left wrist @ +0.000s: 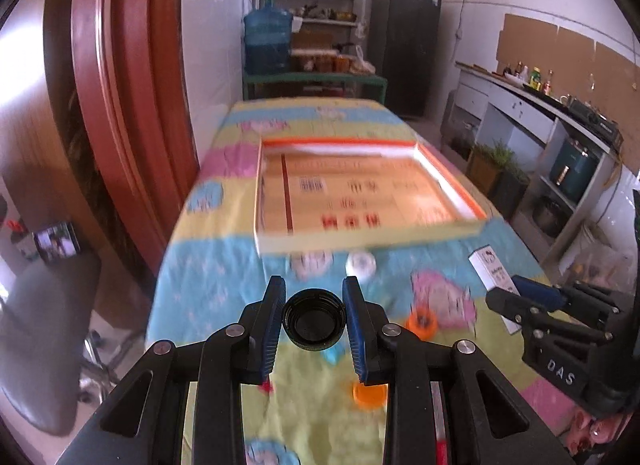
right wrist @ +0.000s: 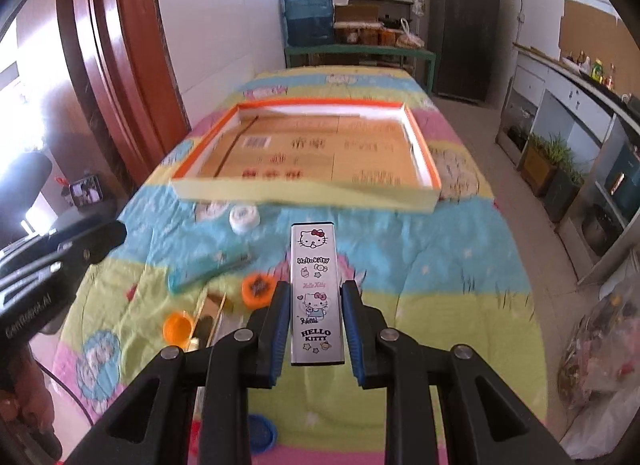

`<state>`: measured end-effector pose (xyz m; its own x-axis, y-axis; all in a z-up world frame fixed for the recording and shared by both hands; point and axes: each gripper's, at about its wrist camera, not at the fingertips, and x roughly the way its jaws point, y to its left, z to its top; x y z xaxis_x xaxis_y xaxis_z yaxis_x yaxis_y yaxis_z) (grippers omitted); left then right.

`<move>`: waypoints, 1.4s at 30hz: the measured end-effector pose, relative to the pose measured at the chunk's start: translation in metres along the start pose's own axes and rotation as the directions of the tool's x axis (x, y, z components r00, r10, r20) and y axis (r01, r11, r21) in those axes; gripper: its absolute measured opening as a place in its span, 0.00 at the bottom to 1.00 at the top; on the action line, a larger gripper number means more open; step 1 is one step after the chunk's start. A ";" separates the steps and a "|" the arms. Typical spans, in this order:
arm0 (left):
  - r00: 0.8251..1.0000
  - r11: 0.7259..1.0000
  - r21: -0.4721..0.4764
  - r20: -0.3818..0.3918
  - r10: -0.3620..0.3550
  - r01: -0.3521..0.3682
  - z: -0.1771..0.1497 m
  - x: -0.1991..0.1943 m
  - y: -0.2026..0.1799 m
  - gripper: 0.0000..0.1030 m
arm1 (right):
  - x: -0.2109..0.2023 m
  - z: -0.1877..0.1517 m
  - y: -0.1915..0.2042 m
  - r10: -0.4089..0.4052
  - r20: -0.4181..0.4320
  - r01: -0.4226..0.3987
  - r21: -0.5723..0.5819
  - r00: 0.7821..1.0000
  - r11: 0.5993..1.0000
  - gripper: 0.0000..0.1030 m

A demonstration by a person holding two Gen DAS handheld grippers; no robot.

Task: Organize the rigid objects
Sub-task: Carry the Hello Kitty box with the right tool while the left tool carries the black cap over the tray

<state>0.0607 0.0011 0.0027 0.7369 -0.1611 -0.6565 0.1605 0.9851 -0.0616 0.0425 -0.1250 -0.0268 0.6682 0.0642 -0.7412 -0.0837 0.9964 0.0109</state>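
Cartoon-printed cloth in yellow, blue and pink covers the tabletop (right wrist: 460, 265), bare along its right half. Toward its far end sits a shallow cardboard tray (right wrist: 424, 169) with an orange rim. Nearer lie a teal tube (right wrist: 208, 267), a white cap (right wrist: 244, 218) and two orange lids (right wrist: 258, 289), blurred, so I may misjudge them. The right gripper (right wrist: 316, 323) pinches a slim white Hello Kitty box (right wrist: 317, 297) lengthwise between its blue-padded fingers (right wrist: 352, 325), lifted off the cloth. The left gripper (left wrist: 314, 321) pinches a ribbed black bottle cap (left wrist: 314, 321), open side showing.
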 end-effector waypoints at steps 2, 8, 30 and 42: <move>1.000 1.000 0.007 0.014 0.004 -0.004 0.015 0.003 -0.003 0.29 | 0.000 0.012 -0.002 0.004 0.017 -0.004 -0.004 1.000 1.000 0.26; 1.000 1.000 0.001 0.012 0.003 -0.003 0.051 0.027 -0.008 0.29 | 0.009 0.049 -0.013 0.016 0.041 -0.016 -0.005 0.999 1.000 0.26; 0.985 0.999 -0.021 -0.165 0.040 -0.044 0.108 0.159 0.000 0.29 | 0.114 0.122 -0.045 0.046 -0.061 -0.045 0.023 0.997 0.999 0.26; 0.972 0.999 0.009 -0.230 0.054 -0.054 0.090 0.199 -0.007 0.29 | 0.145 0.119 -0.056 0.040 -0.120 -0.029 0.090 0.992 0.996 0.26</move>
<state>0.2652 -0.0432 -0.0601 0.5734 -0.0892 -0.8144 0.1263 0.9918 -0.0196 0.2322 -0.1648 -0.0547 0.5710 0.0966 -0.8153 -0.0361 0.9950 0.0926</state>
